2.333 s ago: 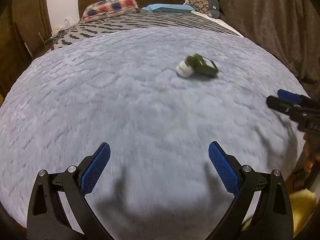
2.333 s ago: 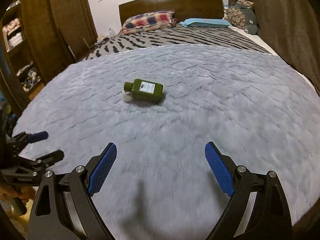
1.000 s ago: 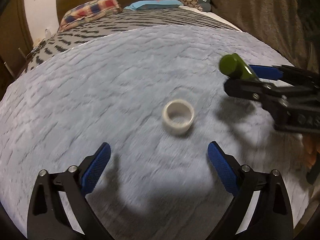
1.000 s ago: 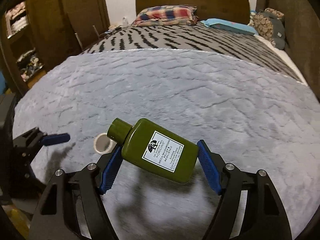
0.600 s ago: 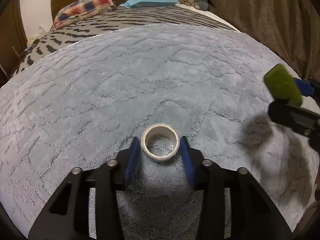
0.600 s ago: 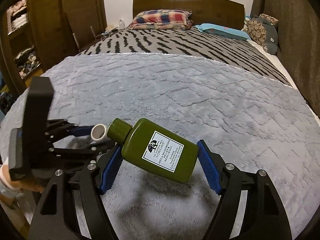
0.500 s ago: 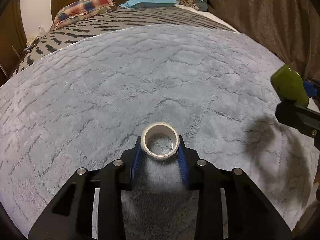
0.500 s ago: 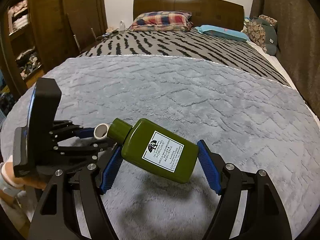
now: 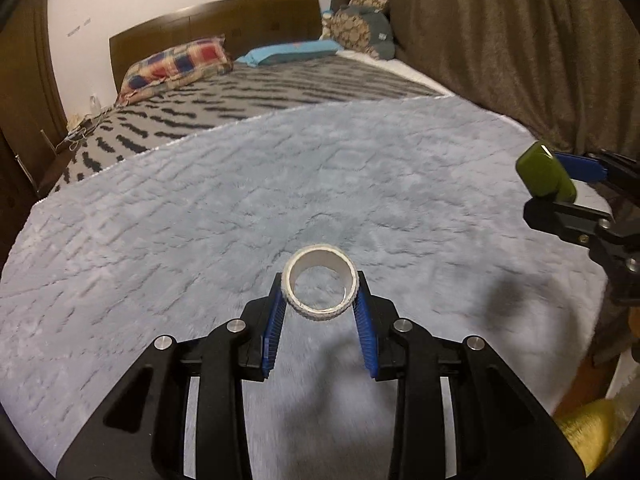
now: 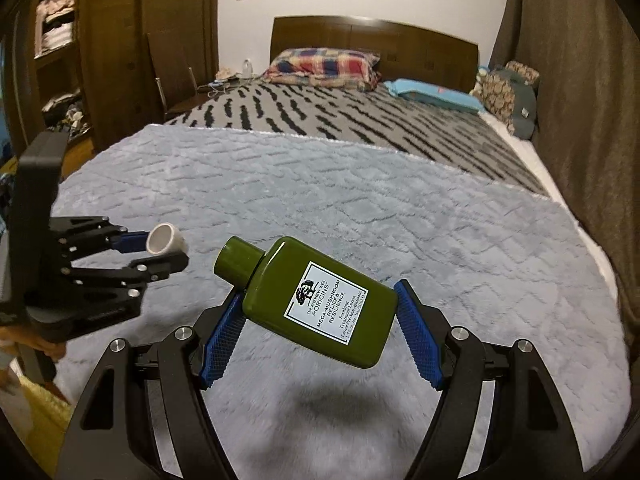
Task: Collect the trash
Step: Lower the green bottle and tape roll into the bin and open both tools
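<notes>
Above the grey blanket [image 9: 200, 208], left gripper [image 9: 319, 300] clamps tape roll [image 9: 319, 294], right gripper [image 10: 320, 316] green bottle [image 10: 316, 300].

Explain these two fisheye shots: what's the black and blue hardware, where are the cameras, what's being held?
No robot here: a person holds a two-finger gripper in each hand, and a fisheye camera on each looks along its fingers. The left wrist view shows the left gripper shut on a white tape ring, lifted above the grey fluffy blanket. The right wrist view shows the right gripper clamping a green bottle with a white label, also in the air. Each gripper appears at the edge of the other's picture. A bed with pillows lies behind.
</notes>
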Tool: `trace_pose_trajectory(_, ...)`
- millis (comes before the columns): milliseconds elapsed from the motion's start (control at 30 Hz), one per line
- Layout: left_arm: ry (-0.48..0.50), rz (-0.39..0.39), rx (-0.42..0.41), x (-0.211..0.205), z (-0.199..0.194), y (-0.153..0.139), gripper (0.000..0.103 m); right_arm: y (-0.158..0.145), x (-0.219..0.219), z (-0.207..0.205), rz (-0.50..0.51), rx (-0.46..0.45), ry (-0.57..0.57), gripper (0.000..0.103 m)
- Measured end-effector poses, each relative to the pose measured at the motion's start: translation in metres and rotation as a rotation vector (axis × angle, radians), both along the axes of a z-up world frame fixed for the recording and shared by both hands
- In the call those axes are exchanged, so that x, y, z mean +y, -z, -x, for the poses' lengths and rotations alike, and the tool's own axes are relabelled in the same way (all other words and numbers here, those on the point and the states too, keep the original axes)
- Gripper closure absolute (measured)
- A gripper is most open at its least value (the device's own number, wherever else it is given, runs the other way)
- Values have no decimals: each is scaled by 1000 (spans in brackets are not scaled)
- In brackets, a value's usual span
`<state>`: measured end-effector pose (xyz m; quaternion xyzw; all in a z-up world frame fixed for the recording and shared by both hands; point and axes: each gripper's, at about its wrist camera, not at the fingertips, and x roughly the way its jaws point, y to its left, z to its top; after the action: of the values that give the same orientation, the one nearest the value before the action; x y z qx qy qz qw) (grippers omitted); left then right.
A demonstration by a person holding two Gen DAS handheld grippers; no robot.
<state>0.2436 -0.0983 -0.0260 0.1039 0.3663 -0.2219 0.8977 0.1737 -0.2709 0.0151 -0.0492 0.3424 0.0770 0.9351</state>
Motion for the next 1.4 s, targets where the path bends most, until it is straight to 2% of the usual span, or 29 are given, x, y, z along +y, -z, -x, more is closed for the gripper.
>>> trace_pose_trajectory(267,11,44,-79,27,93,-40,72,-26,14,77,9,-63,0,29)
trace_pose_trajectory(367,32,64,-101,32,132,-44,72,-22,21,101,-21,-68,-7,29)
trace_pose_trajectory(500,59,109,-99,37,176,-36,72,-7,34,138,-81,-68,-23,29)
trace_pose_trajectory(767,60,133,-49,48,242,22,72,42,44,188,-235,-44,-6,29)
trace_pose_trajectory(867,33,155,-7,55,255,49,71,66,49,201,-232,-33,34,29)
trace_pose_trajectory(1000,-13,137,56,60,261,95,71,112,48,206,-285,52,86,29)
trace_pose_trajectory(1200,-54,102,208,62,256,170,71,175,47,208,-263,175,145,29)
trace_pose_trajectory(1400,-26,56,322,55,247,224,71,235,44,206,-284,316,171,29)
